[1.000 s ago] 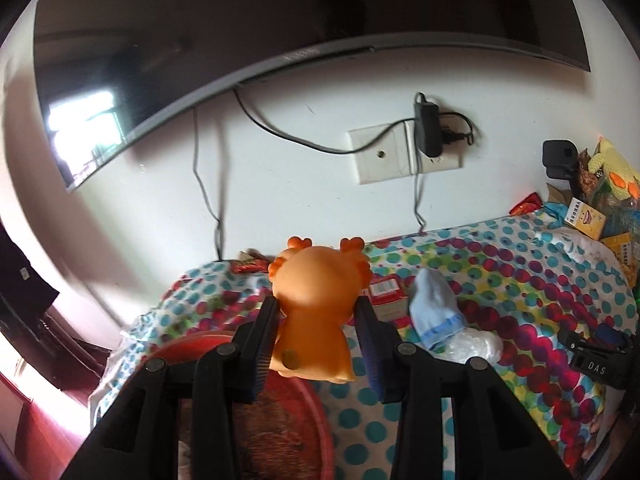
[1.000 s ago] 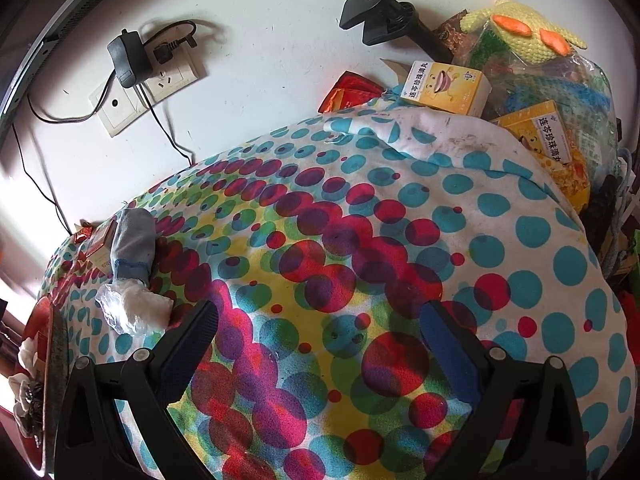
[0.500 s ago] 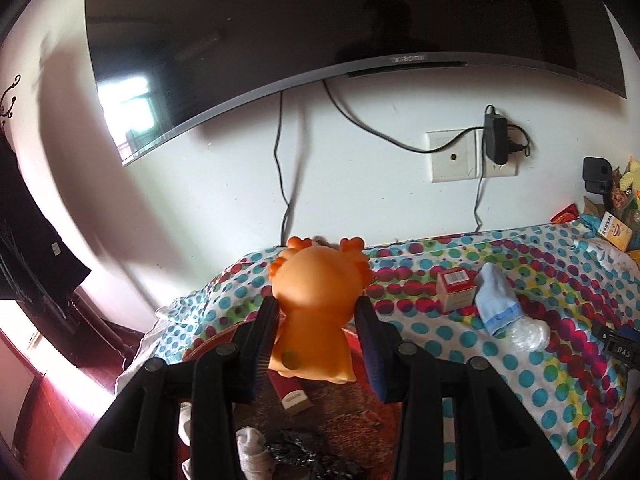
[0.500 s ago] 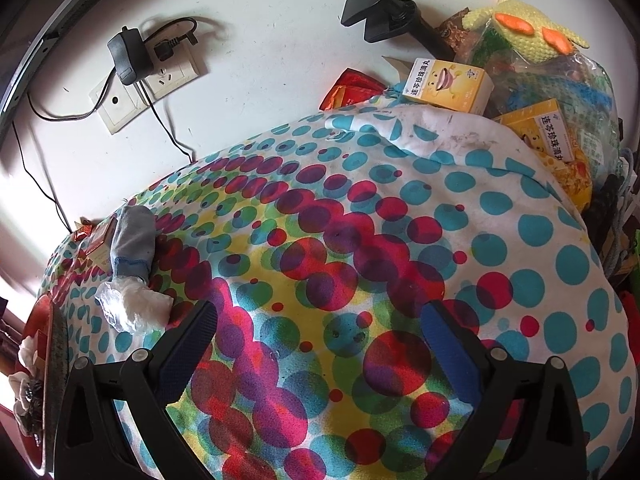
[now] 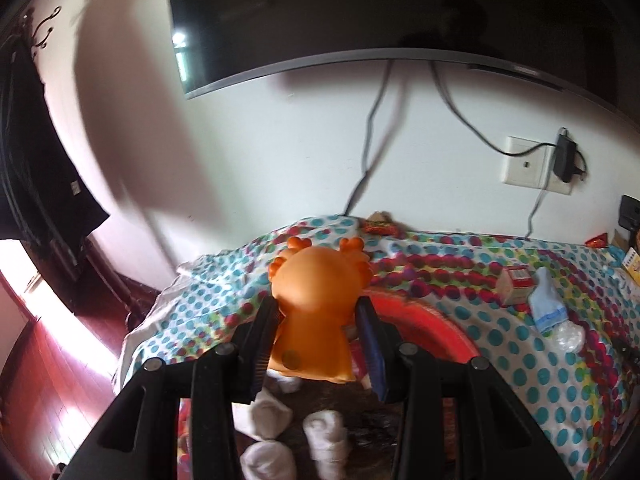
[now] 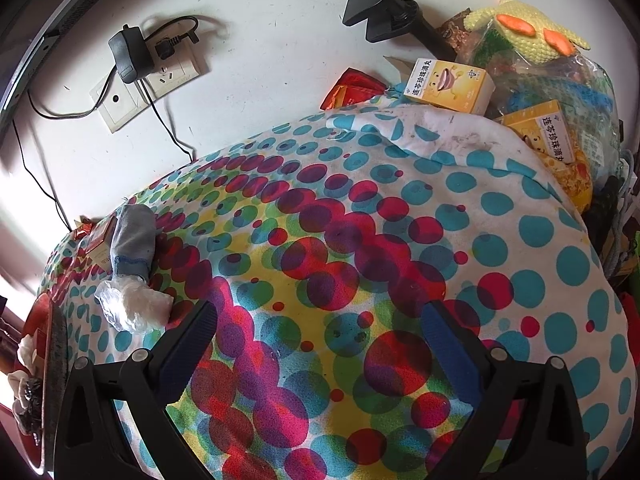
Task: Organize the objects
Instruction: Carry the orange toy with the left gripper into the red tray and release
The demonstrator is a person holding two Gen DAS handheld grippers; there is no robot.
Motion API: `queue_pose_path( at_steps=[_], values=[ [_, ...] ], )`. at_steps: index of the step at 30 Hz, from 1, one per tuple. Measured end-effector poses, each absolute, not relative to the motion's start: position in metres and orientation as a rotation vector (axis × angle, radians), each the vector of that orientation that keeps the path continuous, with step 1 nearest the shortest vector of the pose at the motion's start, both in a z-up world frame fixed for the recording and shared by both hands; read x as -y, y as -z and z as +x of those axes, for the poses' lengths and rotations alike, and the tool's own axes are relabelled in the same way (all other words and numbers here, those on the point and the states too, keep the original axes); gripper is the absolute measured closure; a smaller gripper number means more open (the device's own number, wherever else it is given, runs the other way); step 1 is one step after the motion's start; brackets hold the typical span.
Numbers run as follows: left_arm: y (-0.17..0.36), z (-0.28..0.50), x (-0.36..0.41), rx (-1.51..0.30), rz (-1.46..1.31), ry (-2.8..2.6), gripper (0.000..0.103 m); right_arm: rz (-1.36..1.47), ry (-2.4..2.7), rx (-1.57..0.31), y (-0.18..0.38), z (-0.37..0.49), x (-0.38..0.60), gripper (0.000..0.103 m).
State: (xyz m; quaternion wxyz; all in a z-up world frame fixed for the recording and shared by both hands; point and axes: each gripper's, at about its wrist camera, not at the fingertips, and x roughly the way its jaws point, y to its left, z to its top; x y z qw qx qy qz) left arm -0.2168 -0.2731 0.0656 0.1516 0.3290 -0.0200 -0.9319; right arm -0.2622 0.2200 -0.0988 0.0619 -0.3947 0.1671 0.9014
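Observation:
My left gripper (image 5: 318, 320) is shut on an orange toy figure (image 5: 316, 300), held in the air above a red round basket (image 5: 436, 332) at the left end of the table. Rolled white socks (image 5: 324, 436) and a dark scrap lie inside the basket. A blue sock (image 5: 547, 300), a small red-topped box (image 5: 516, 286) and a crumpled clear bag (image 5: 568, 336) lie on the dotted cloth to the right. In the right wrist view my right gripper (image 6: 320, 340) stands open over the dotted cloth (image 6: 340, 240), with the blue sock (image 6: 132, 240) and clear bag (image 6: 134, 304) to its left.
A television (image 5: 360, 12) hangs on the wall above, with cables down to a wall socket (image 5: 532, 166). Yellow boxes (image 6: 448, 84), a knitted yellow toy (image 6: 520, 32) and a black clamp stand (image 6: 384, 4) crowd the table's right end. The table edge drops to a red wooden floor (image 5: 48, 380) at left.
My left gripper has carried the orange toy leftward along the table until it hangs over the basket; the socks inside have come into view. The right gripper has stayed still.

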Motion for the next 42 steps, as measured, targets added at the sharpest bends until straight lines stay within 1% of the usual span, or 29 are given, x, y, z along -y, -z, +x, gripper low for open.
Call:
queue_pose_path(
  at_steps=[2, 5, 9, 12, 16, 21, 24, 26, 28, 33, 35, 38, 42],
  values=[
    [-0.062, -0.21, 0.294, 0.038, 0.943, 2.646, 0.063, -1.193, -2.727, -0.515, 0.099, -0.262, -0.221, 0.001],
    [-0.055, -0.192, 0.333, -0.081, 0.967, 2.609, 0.062, -1.196, -2.731, -0.527, 0.099, -0.262, -0.221, 0.001],
    [-0.047, -0.149, 0.357, -0.07, 0.953, 2.595, 0.062, -1.195, -2.732, -0.535, 0.1, -0.262, -0.222, 0.001],
    [-0.035, -0.118, 0.364, -0.081, 0.965, 2.596, 0.062, -1.199, -2.737, -0.532, 0.1, -0.262, -0.222, 0.0],
    [-0.011, -0.093, 0.362, -0.036, 0.989, 2.583, 0.062, -1.199, -2.742, -0.544, 0.099, -0.261, -0.222, 0.0],
    [0.008, -0.082, 0.334, 0.021, 1.02, 2.646, 0.062, -1.208, -2.738, -0.524, 0.099, -0.262, -0.22, 0.0],
    [0.004, -0.101, 0.317, -0.006, 1.019, 2.693, 0.061, -1.214, -2.733, -0.51, 0.099, -0.263, -0.218, 0.0],
    [-0.004, -0.124, 0.31, -0.063, 1.032, 2.714, 0.061, -1.215, -2.734, -0.509, 0.099, -0.262, -0.218, 0.0],
    [-0.008, -0.151, 0.303, -0.083, 1.065, 2.726, 0.061, -1.215, -2.733, -0.508, 0.099, -0.263, -0.218, 0.0],
    [0.0, -0.22, 0.302, -0.116, 1.185, 2.649, 0.061, -1.215, -2.73, -0.507, 0.1, -0.263, -0.217, 0.0],
    [0.005, -0.237, 0.301, -0.087, 1.199, 2.618, 0.061, -1.217, -2.73, -0.503, 0.1, -0.263, -0.218, 0.0],
    [0.011, -0.259, 0.3, 0.003, 1.225, 2.578, 0.061, -1.211, -2.735, -0.52, 0.1, -0.263, -0.219, 0.0],
    [0.019, -0.283, 0.309, -0.008, 1.268, 2.544, 0.06, -1.208, -2.739, -0.53, 0.101, -0.262, -0.22, 0.0]
  ],
)
